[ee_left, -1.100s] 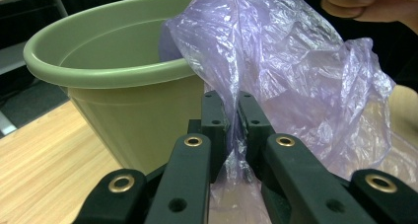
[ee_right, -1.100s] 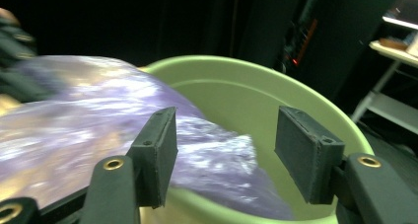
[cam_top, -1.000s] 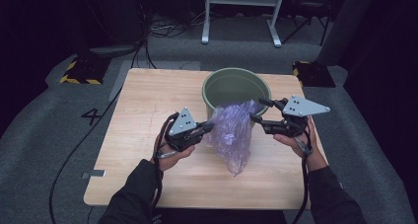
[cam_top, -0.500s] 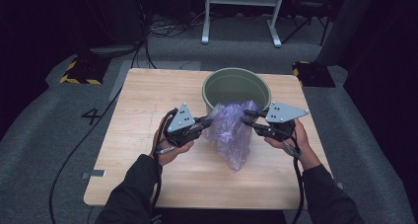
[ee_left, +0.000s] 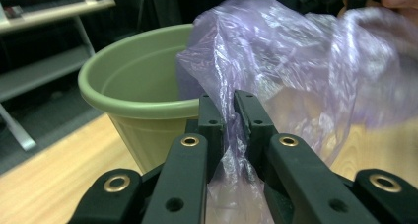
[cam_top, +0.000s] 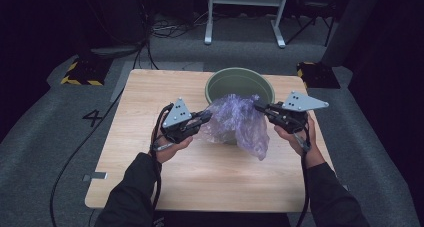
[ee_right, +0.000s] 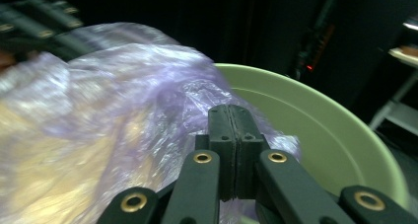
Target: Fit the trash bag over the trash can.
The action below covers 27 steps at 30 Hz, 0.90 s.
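High view: the translucent purple plastic bag point(cam_top: 235, 122) hangs stretched between the two grippers over the near rim of the green plastic pot point(cam_top: 240, 84), which stands on the wooden desk point(cam_top: 150, 102) toward twelve o'clock. The left gripper point(cam_top: 204, 118) pinches the bag's edge at its nine o'clock side, as it did a second ago. The right gripper point(cam_top: 259, 107) has changed: a second ago it stood beside the bag with its jaws apart, and they have just been closing on the bag's edge at three o'clock. The right hand point(cam_top: 295, 129) has also come in a little toward the pot. The loose lower part of the bag droops toward five o'clock, down to the desk in front of the pot.

Left gripper view: the left gripper point(ee_left: 231, 110) has a twisted fold of the purple plastic bag point(ee_left: 296, 71) clamped between its nearly closed jaws, the film running up from between them. The green plastic pot point(ee_left: 133, 86) sits behind at ten o'clock.

Right gripper view: the right gripper point(ee_right: 230, 118) has its jaws pressed together with the thin film of the purple plastic bag point(ee_right: 113, 100) caught between them; the green plastic pot point(ee_right: 315, 130) opens at three o'clock.

With both edges now gripped, I judge the bag ready to be pulled open and drawn over the pot's rim as a liner.
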Motion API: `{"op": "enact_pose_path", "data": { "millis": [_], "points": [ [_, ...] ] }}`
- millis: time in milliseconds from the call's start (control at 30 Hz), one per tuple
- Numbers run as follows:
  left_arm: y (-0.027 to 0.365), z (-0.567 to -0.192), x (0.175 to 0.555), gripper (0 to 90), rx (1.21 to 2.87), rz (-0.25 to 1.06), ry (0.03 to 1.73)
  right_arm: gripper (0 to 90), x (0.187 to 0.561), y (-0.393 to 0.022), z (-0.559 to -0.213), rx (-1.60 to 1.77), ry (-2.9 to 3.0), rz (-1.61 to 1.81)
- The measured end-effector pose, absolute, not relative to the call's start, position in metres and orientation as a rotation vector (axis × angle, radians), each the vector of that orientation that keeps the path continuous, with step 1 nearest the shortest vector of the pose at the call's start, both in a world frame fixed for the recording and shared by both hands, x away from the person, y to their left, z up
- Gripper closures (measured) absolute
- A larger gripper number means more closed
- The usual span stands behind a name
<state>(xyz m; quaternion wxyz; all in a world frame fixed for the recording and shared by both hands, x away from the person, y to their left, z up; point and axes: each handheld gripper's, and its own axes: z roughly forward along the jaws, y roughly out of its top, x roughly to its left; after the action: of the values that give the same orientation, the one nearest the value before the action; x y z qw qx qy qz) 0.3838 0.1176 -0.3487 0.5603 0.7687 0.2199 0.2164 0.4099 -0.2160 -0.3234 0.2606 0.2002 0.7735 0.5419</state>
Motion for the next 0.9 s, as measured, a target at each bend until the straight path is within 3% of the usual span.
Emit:
{"op": "enact_pose_path", "data": {
  "millis": [200, 367, 567, 900],
  "points": [
    [0.116, -0.34, 0.393, 82.0, 1.802, 0.506, 0.552, 81.2, 0.421, -0.227, -0.326, 0.692, 2.063, 1.434],
    [0.112, -0.337, 0.4, 82.3, 1.806, 0.509, 0.579, 54.3, 0.42, -0.23, -0.324, 0.709, 2.035, 1.413],
    [0.109, -0.338, 0.402, 82.3, 1.819, 0.512, 0.589, 37.8, 0.402, -0.233, -0.315, 0.629, 2.031, 1.42],
    [0.106, -0.339, 0.401, 82.2, 1.833, 0.517, 0.588, 30.6, 0.359, -0.223, -0.295, 0.428, 2.137, 1.505]
  ]
}}
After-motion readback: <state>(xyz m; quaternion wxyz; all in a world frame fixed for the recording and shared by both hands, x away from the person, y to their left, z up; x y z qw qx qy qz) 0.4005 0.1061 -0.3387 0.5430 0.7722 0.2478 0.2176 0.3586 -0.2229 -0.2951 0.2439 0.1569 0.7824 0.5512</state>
